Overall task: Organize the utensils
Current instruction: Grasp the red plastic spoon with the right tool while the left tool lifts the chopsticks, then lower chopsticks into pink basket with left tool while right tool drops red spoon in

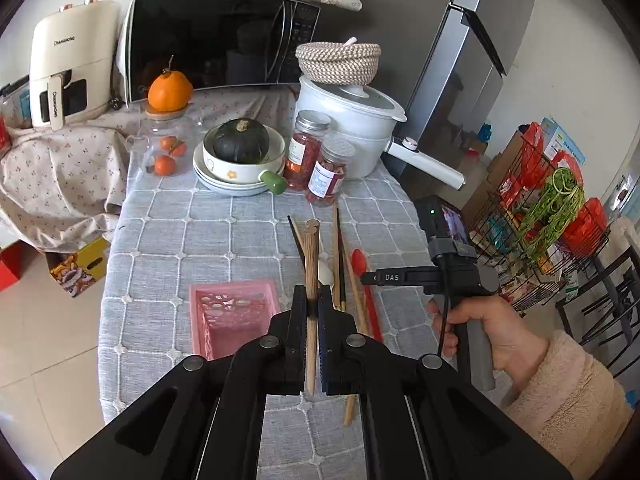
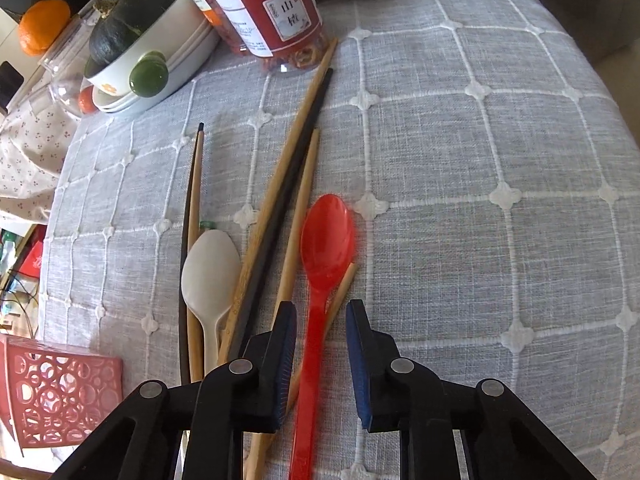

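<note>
My left gripper (image 1: 313, 294) is shut on a pair of light wooden chopsticks (image 1: 311, 264) and holds them above the table, just right of the pink basket (image 1: 232, 316). My right gripper (image 2: 320, 312) is open, its fingers astride the handle of the red spoon (image 2: 326, 248), low over the cloth. It also shows in the left wrist view (image 1: 370, 279). A white spoon (image 2: 210, 268) and several wooden and black chopsticks (image 2: 280, 200) lie beside the red spoon. The basket corner shows in the right wrist view (image 2: 60, 392).
Two red jars (image 1: 316, 160), a bowl holding a dark squash (image 1: 240, 144) on stacked plates, a white pot (image 1: 352, 120), a glass jar with oranges (image 1: 166, 148), a microwave (image 1: 216, 40) stand at the table's back. A wire rack (image 1: 532, 224) stands right.
</note>
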### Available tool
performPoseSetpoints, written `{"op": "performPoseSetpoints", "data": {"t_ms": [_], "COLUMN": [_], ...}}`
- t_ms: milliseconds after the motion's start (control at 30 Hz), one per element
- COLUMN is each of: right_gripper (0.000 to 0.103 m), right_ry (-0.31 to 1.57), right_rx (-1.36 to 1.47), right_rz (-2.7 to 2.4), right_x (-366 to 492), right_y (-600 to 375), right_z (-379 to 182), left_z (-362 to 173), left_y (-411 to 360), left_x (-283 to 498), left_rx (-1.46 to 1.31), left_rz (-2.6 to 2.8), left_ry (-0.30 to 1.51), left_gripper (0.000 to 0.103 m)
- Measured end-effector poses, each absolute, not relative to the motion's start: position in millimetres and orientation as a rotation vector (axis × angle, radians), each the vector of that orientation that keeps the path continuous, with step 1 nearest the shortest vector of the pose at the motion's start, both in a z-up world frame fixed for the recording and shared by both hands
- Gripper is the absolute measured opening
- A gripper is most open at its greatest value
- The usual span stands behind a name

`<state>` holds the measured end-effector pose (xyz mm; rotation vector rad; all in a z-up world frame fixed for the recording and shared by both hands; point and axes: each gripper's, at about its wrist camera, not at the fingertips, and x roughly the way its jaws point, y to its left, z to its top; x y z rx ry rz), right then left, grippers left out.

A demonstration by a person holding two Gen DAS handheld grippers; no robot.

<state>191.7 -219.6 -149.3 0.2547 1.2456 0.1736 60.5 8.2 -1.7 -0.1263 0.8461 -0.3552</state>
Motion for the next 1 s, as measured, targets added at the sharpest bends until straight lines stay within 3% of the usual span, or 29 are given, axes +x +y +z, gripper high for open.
{"op": "performPoseSetpoints", "data": {"t_ms": [133,200,433,733,1000], "right_gripper": [0.010,0.008,0.008,0.008,0.008], "right_ry": [1.253,1.249,1.159,0.911,0.675], "right_rx": [0.188,0.174,0.218,0.317,0.363], "right_rz": [0.157,0.157,0.164,0.270,0.331], "right_x": [193.6,192.0,175.1,131.7,108.5], "right_y": [-209.8,-209.8,-223.6,-214.0,-172.5], "right_z": [-156.4,-153.3,-115.7,-38.5,-3.5], "left_z": [-3.3,-3.3,24.7,81.8,48.8], "left_y": [9.3,12.0,31.4,68.3,83.7], "left_x": [58.4,57.7,45.9,23.0,60.9], "left_rx": [-0.123,-0.129,-0.180,-0.208,-0.166], "left_rz": [-0.358,-0.358,-0.360,-0.277,-0.181], "left_ry": [0.849,0.847,0.752,0.520,0.604], "left_gripper": [0.004,0.004,0.004,0.004,0.004]}}
